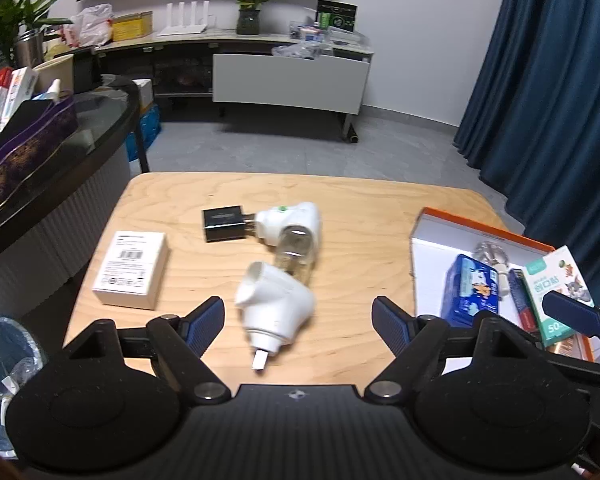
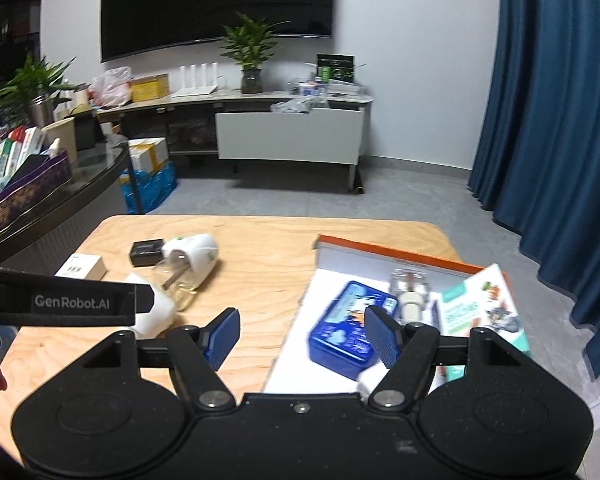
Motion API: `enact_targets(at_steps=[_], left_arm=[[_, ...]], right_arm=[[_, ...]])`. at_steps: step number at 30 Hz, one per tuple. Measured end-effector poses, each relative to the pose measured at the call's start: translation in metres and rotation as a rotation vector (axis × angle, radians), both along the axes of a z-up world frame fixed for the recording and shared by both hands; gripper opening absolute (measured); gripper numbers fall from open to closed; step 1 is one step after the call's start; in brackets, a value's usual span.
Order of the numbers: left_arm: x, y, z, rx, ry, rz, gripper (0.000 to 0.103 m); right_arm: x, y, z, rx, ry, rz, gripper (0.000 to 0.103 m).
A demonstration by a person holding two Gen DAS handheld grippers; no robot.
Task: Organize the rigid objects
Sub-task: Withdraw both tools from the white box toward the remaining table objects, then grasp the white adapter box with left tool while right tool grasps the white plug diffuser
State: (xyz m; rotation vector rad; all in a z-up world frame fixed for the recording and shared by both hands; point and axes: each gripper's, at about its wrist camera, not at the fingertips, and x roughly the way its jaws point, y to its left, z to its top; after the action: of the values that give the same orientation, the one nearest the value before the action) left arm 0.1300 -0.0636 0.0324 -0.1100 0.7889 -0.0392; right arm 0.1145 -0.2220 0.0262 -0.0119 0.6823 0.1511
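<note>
While both tongs (image 1: 298,322) (image 2: 300,334) gape empty, white plug-in vaporizer (image 1: 274,306) (bottle-less) lies tipped.

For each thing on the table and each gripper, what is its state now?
Left gripper: open, empty.
Right gripper: open, empty.
Orange box: open, partly filled.
Near white plug-in: lying on its side, prongs toward the camera.
Far white plug-in: lying down, clear bottle attached.
Black adapter: flat on the table.
White carton: closed, flat.

plugs (image 1: 276,308) mid table (image 1: 340,200), box (image 1: 420,248) rt
</note>
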Motion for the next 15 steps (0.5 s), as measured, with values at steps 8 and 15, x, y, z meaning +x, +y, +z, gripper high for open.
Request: enact_targets(at_steps=[8,15], left_arm=[[-0.003,0.025,-0.002,-0.009,0.0,0.035,0.084],[-0.004,0.055,-0.016,-0.012,0.023,0.081,0.087]], right_arm=[[0.001,0.028,-0.004,-0.011,0.014,0.057,0.081],[0.002,0.051,-0.013,-0.009,0.038,0.105,0.081]])
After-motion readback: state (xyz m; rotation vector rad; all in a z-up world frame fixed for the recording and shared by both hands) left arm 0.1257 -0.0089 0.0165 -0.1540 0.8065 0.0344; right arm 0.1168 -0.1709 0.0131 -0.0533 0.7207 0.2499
